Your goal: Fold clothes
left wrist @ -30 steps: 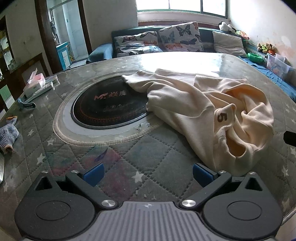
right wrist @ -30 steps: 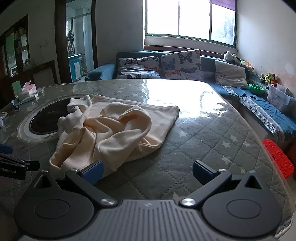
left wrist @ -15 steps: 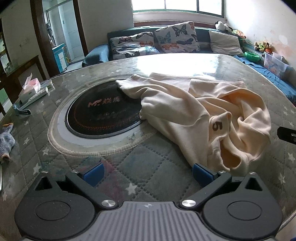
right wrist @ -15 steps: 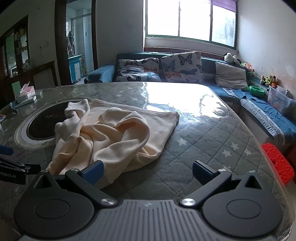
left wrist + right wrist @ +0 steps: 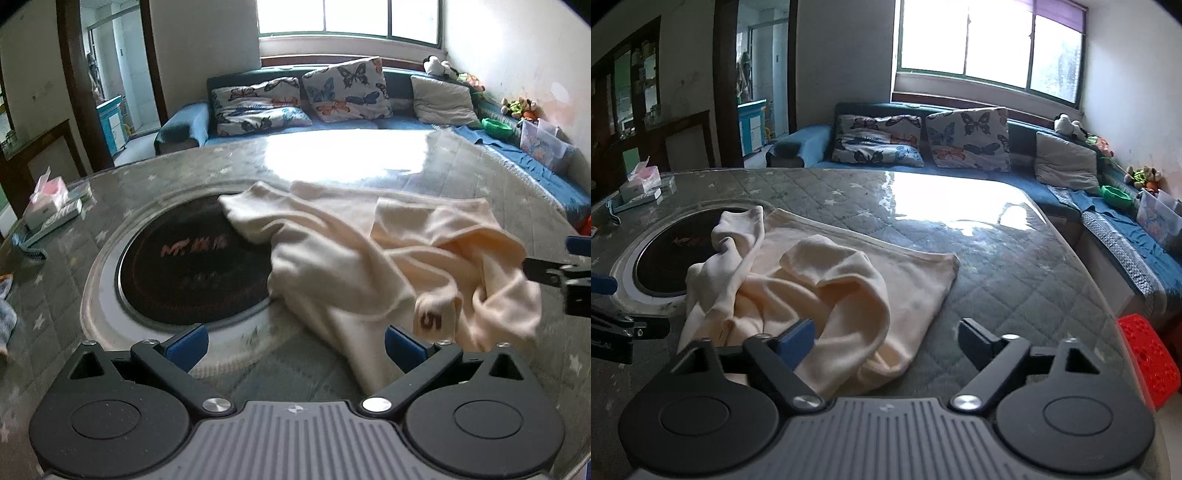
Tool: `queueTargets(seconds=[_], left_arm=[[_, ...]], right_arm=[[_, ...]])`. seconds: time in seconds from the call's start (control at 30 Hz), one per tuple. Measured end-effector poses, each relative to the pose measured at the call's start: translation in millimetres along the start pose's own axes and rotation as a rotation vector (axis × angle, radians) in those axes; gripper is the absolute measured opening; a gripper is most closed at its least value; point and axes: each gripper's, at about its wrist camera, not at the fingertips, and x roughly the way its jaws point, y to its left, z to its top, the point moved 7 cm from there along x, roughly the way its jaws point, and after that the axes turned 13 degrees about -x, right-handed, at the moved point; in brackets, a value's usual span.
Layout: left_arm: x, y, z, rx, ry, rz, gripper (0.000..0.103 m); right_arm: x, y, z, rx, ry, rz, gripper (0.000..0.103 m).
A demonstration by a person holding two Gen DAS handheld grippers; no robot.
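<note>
Blue-padded left tongs (image 5: 295, 341) are standing wide apart and holding nothing, now sitting closer to the cream sweatshirt (image 5: 369, 258) than a second ago, its near hem reaching between the pads. The right tongs (image 5: 886, 338) are also gaping wide and empty, having moved in so that the left pad is overlapping the garment's bunched near edge (image 5: 849, 332). The sweatshirt is lying crumpled on the quilted worktop (image 5: 1015, 266), one sleeve draping over the dark round inset (image 5: 192, 266). A tissue box (image 5: 48, 199) is sitting far left.
</note>
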Motion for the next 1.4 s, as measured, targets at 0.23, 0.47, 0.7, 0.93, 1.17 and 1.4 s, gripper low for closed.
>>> queueTargets(seconds=[0.23, 0.47, 0.7, 0.93, 1.17, 1.4], left_arm=[[13, -9, 31, 0.004, -0.042, -0.023, 0.103], [47, -13, 64, -0.059, -0.024, -0.032, 0.099], [90, -30, 80, -0.053, 0.045, -0.048, 0.086], [111, -46, 72, 0.025, 0.082, -0.023, 0.076], [121, -36, 63, 0.042, 0.099, 0.017, 0.037], [92, -7, 68, -0.039, 0.045, 0.000, 0.010]], right_arm=[[46, -1, 18, -0.028, 0.051, 0.042, 0.062], [80, 2, 21, -0.057, 0.086, 0.072, 0.043], [91, 6, 26, -0.138, 0.091, 0.067, 0.043], [82, -12, 25, -0.075, 0.056, 0.052, 0.007], [27, -55, -4, 0.040, 0.018, -0.118, 0.007], [-7, -89, -73, 0.238, 0.118, -0.233, 0.025]])
